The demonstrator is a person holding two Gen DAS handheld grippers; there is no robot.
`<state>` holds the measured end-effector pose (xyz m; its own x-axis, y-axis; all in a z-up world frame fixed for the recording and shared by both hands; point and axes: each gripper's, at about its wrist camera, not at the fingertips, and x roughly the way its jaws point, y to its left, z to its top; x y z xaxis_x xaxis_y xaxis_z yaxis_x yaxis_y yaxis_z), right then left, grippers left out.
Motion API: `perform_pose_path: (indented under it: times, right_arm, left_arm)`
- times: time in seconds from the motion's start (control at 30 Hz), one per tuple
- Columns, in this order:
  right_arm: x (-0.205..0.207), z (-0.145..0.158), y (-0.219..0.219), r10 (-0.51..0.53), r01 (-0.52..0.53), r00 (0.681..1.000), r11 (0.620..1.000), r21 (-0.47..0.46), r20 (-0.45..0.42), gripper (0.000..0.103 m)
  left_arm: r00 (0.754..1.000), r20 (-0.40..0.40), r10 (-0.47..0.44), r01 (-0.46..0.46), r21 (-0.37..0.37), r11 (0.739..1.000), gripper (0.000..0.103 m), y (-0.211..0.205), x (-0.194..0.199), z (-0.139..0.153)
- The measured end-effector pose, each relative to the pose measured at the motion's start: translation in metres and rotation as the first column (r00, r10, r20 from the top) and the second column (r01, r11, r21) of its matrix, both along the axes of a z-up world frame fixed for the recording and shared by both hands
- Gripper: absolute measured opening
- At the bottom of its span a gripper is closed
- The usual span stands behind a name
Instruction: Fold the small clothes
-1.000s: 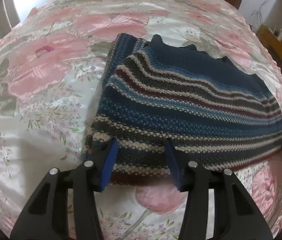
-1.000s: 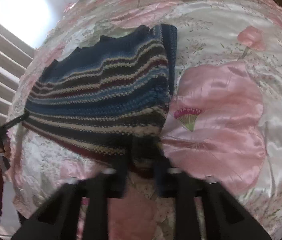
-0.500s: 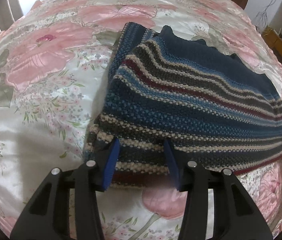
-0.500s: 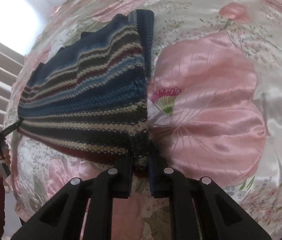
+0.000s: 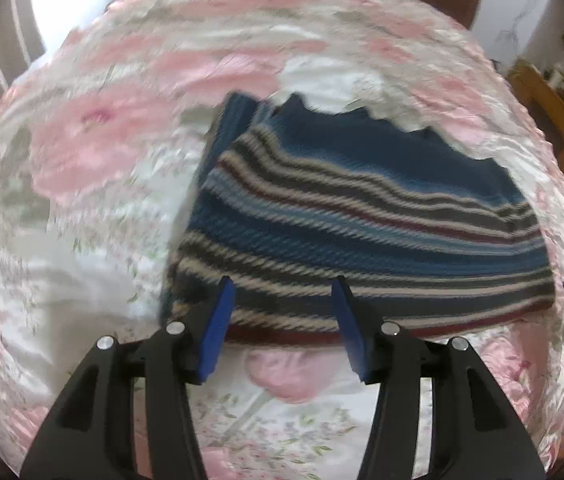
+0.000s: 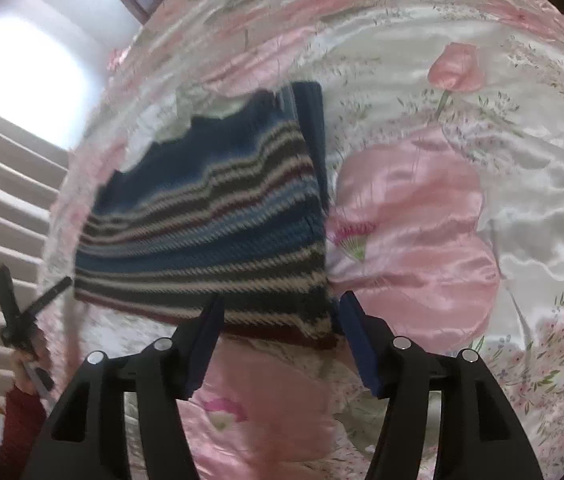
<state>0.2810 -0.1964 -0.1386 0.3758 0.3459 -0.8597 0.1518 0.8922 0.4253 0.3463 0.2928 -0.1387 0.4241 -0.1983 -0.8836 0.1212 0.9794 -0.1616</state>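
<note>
- Striped knit sweater (image 5: 362,216) is lying folded flat on the pink floral bedspread (image 5: 93,152), hem edge toward the near side.
- Left gripper (image 5: 284,312) has its blue pads spread wide over the near left corner, holding nothing.
- Right gripper (image 6: 279,328) is also wide apart, empty, at the near right corner.
- Both views are a bit blurry.

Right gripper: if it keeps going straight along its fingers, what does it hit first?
Most likely the near hem of the striped sweater, which lies between the open right gripper fingers; depth is unclear through the fisheye.
</note>
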Motion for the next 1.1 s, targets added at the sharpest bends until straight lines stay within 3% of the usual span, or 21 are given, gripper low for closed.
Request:
perform_pose_path:
  times: [0.2,0.6,0.8,0.87,0.93,1.0,1.1]
  right_arm:
    - [0.025,-0.009,-0.001,0.012,-0.013,0.998,1.000,-0.016,-0.060,0.067]
    - [0.055,-0.054,-0.002,0.040,-0.041,0.989,0.999,-0.008,-0.142,0.069]
    - [0.054,-0.067,-0.002,0.051,-0.051,0.992,0.999,0.008,-0.118,0.070]
    - [0.055,-0.067,0.002,0.060,-0.059,0.992,0.998,0.012,-0.110,0.060]
    - [0.057,-0.067,0.009,0.090,-0.083,0.991,0.994,0.073,-0.103,0.031]
    - [0.058,-0.061,0.015,0.101,-0.097,0.991,0.994,0.057,-0.088,0.023]
    - [0.056,-0.041,0.020,0.109,-0.106,0.993,0.992,0.061,-0.035,0.019]
  left_arm:
    - [0.999,0.009,-0.033,0.033,-0.019,0.999,0.056,-0.029,0.017,0.007]
    - [0.996,-0.091,-0.017,0.015,-0.015,1.000,0.056,-0.038,0.056,-0.036]
    - [0.995,-0.100,-0.024,0.021,-0.031,0.999,0.057,-0.033,0.057,-0.048]
    - [0.995,-0.098,-0.030,0.028,-0.023,0.999,0.058,-0.034,0.056,-0.051]
    - [0.995,-0.096,-0.035,0.033,-0.018,0.999,0.058,-0.035,0.056,-0.051]
    - [0.994,-0.099,-0.037,0.036,-0.020,0.999,0.058,-0.034,0.056,-0.051]
    - [0.993,-0.112,-0.036,0.032,-0.033,0.999,0.058,-0.032,0.056,-0.050]
